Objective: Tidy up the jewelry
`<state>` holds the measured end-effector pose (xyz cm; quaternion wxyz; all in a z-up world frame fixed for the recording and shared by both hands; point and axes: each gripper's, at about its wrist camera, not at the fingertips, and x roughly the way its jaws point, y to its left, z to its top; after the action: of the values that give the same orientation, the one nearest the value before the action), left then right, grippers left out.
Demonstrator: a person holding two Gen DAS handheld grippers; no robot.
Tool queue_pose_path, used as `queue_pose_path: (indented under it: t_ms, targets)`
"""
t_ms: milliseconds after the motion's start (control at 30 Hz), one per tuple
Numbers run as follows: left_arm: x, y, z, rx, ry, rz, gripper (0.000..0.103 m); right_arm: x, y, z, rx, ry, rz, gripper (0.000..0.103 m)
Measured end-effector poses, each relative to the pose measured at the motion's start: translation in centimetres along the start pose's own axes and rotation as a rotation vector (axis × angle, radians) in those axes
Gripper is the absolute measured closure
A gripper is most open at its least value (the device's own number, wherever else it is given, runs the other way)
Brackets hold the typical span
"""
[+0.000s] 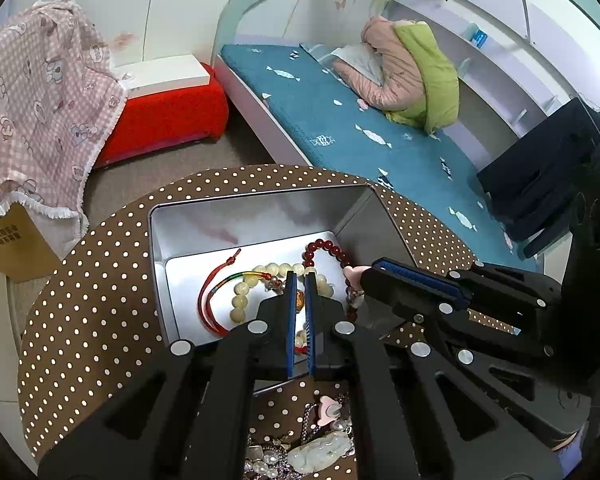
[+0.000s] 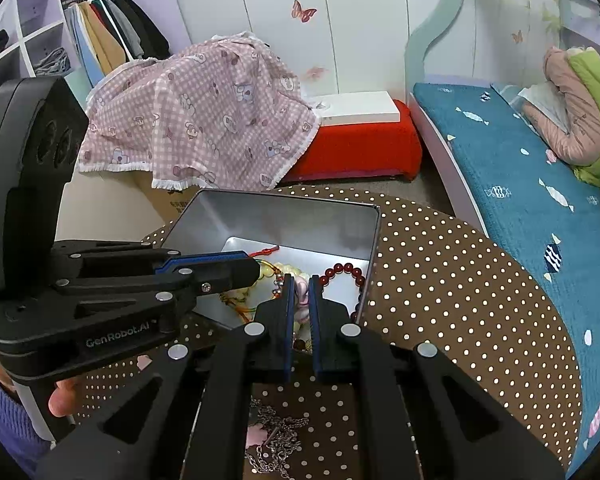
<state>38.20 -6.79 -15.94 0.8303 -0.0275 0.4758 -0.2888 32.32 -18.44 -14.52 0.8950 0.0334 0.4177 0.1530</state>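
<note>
An open metal tin (image 1: 256, 210) (image 2: 284, 208) stands on the polka-dot table. It holds a cream bead bracelet (image 1: 242, 292), a dark red bead bracelet (image 1: 332, 249) (image 2: 344, 270) and a red cord bracelet (image 1: 212, 292). My left gripper (image 1: 300, 280) hangs over the tin with its jaws nearly shut and nothing seen between them. My right gripper (image 2: 301, 282) is shut on a pink pendant (image 2: 301, 294) (image 1: 353, 274) over the tin's right side. Loose jewelry lies on the table in front of the tin: a pale jade pendant (image 1: 320, 452), a pink charm (image 1: 328, 410) and silver chains (image 2: 276, 440).
The round table's brown polka-dot cloth (image 2: 460, 300) extends right. A bed with a teal cover (image 1: 340, 120) lies beyond, a red stool with a white box (image 1: 168, 112) behind, and a pink checked cloth over a cardboard box (image 2: 204, 120) to the left.
</note>
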Motion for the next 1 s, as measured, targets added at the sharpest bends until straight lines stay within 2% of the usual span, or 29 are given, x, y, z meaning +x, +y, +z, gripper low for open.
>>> queue_pose_path:
  t_ms: [67,200,300,367,433,467,533,667,867,1000]
  targets:
    - [-0.1,-0.1,0.0,-0.001,-0.001,-0.001,0.098,0.2,0.0,0.0,0.004,0.004,-0.003,0.097]
    - [-0.9,-0.2,0.0,-0.009,-0.018,0.004,0.079,0.2,0.0,0.1,0.017,0.0,0.007,0.094]
    - [-2.3,-0.1,-0.2,-0.021,-0.04,-0.008,0.077,-0.8,0.1,-0.1,0.013,-0.018,0.014,0.092]
    - [-3.7,-0.3,-0.5,-0.005,-0.067,-0.008,0.072,-1.9,-0.1,-0.3,0.01,-0.035,0.015,0.087]
    - [-5.4,-0.5,-0.9,0.008,-0.101,0.003,0.051,-3.1,0.1,-0.6,0.001,-0.055,0.012,0.08]
    - [-6.7,-0.6,-1.5,0.022,-0.135,0.018,0.048,-3.5,0.2,-0.7,-0.004,-0.063,0.008,0.077]
    - [-8.3,-0.7,-2.4,0.048,-0.169,0.033,0.035,-4.7,0.5,-1.3,-0.02,-0.082,0.005,0.076]
    - [-11.2,-1.4,-5.9,0.138,-0.242,0.118,0.028,-6.8,0.9,-3.5,-0.045,-0.102,-0.003,0.065]
    - [-10.5,-1.3,-10.9,0.238,-0.228,0.201,0.027,-7.6,0.5,-7.4,-0.024,-0.08,0.001,0.062]
    - [-9.1,-0.8,-12.3,0.209,-0.215,0.182,0.027,-7.4,0.5,-9.3,-0.014,-0.058,-0.008,0.058]
